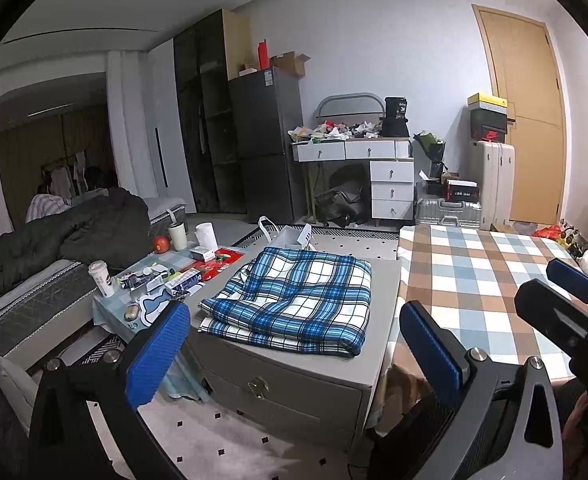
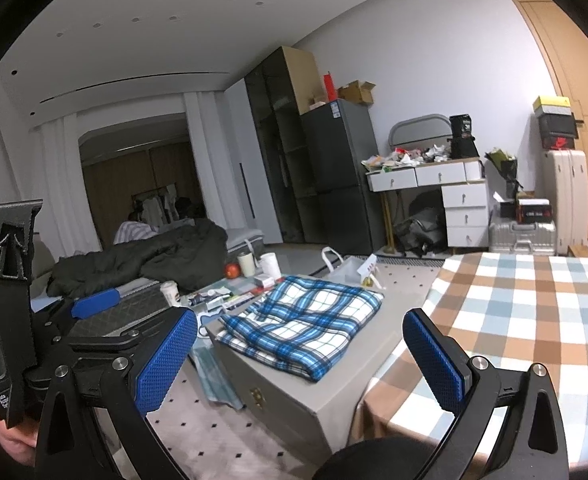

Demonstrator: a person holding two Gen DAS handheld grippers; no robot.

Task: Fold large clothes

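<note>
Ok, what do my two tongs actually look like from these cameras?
Both match: the left tongs and right tongs have black plastic frames with triangular cut-outs and silver bolts at the pivots. Each finger carries a blue pad with a fine diamond grip texture. No cables or sleeves show.

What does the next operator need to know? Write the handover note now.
Left tongs: open, empty, held in the air short of the cabinet.
Right tongs: open, empty, also held back from it.
Plaid cloth: folded into a rough rectangle, lying on the cabinet top, touched by neither tongs.
Table with checked cover, to the right: no garment visible on it.
Done: the cloth looks folded, though its layers sit a little uneven at the near-left edge.
Left: probably tidy that edge, or fetch the next garment; none is clearly laid out in view.
</note>
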